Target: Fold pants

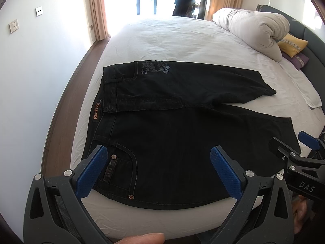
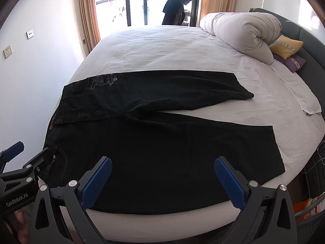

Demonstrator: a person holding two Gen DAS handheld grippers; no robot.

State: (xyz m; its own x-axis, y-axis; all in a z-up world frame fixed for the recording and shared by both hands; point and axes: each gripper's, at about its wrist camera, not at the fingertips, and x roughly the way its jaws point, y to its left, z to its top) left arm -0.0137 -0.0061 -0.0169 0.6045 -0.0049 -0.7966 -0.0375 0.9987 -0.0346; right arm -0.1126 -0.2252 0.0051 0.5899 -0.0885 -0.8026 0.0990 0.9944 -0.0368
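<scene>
Pants [image 1: 182,138] of black denim lie spread flat on the near part of a white bed [image 1: 172,38], waistband toward the left edge of the mattress and the two legs running out to the right. The legs part in a narrow V: the far leg [image 2: 182,87] angles away to a crumpled cuff, while the near leg [image 2: 203,152] lies broad and smooth along the bed's front edge. A grey printed design [image 1: 155,68] marks the far hip, an orange-lettered label [image 1: 97,110] sits at the waistband, and a studded front pocket [image 1: 119,168] shows at the near hip.

The left gripper [image 1: 158,174] hangs over the near hip with its blue-padded fingers spread wide, holding nothing; the pocket shows between them. The right gripper [image 2: 163,181] hovers over the near leg, its fingers likewise wide apart and empty. Each gripper appears at the edge of the other's view, the two side by side above the front of the bed.

Farther out, a rolled white duvet [image 2: 243,32] rests at the head of the bed, with a yellow pillow [image 2: 285,46] and a purple pillow [image 2: 292,62] just beside it against a dark headboard [image 2: 304,34]. Beyond the bed, tan curtains [image 2: 87,10] frame a bright glass door [image 2: 142,2], where dark clothing [image 2: 175,8] hangs. Wall sockets [image 1: 13,26] sit on the white wall to the left.
</scene>
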